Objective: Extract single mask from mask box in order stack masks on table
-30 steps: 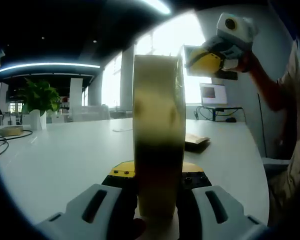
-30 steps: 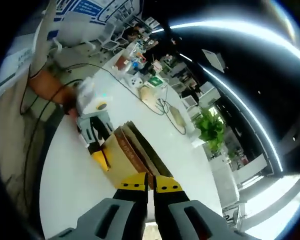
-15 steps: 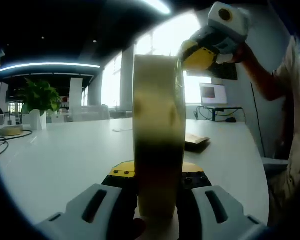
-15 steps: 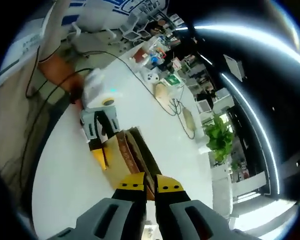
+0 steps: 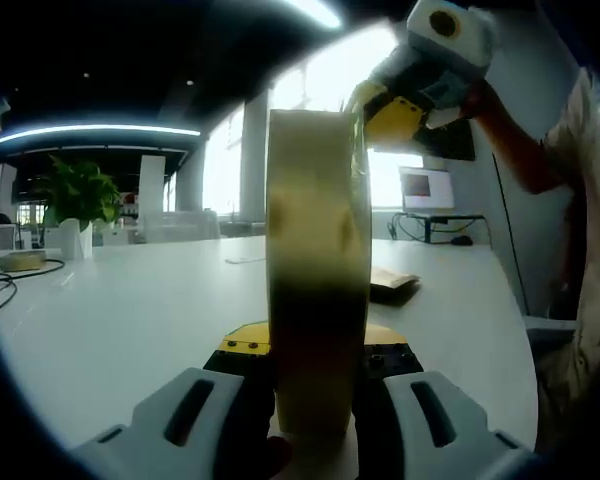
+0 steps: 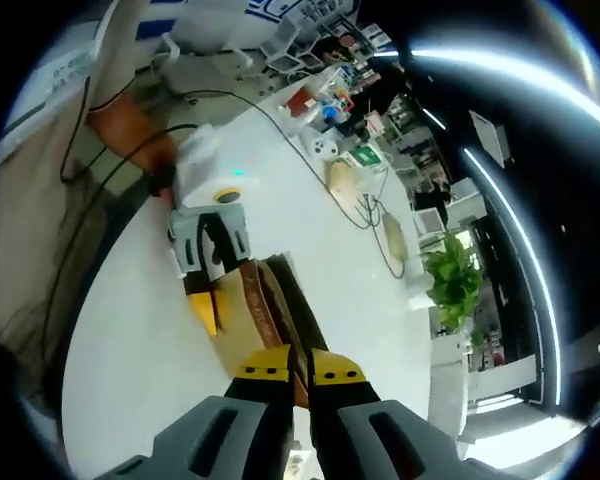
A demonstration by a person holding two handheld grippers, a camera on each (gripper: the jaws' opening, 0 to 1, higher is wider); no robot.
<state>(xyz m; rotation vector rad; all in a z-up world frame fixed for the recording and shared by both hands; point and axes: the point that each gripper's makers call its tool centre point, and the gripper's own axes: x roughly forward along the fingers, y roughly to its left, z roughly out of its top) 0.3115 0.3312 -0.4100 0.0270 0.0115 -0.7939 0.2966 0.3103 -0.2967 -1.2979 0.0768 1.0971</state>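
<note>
L tongs (image 5: 315,345) clamped; R tongs (image 6: 300,362) closed, raised above.

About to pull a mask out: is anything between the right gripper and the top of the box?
Nothing visible. The right gripper hangs right above the mask box, which the left gripper clamps on the table.

Bright daylight floods in from the windows (image 5: 350,90) at upper centre of the left gripper view, blown out to glare, leaving the near box face (image 5: 318,290) shadowed and soft (too close to focus). Ceiling strip lights (image 6: 510,130) streak across the dark upper right of the right gripper view; edges bend strongly.
</note>
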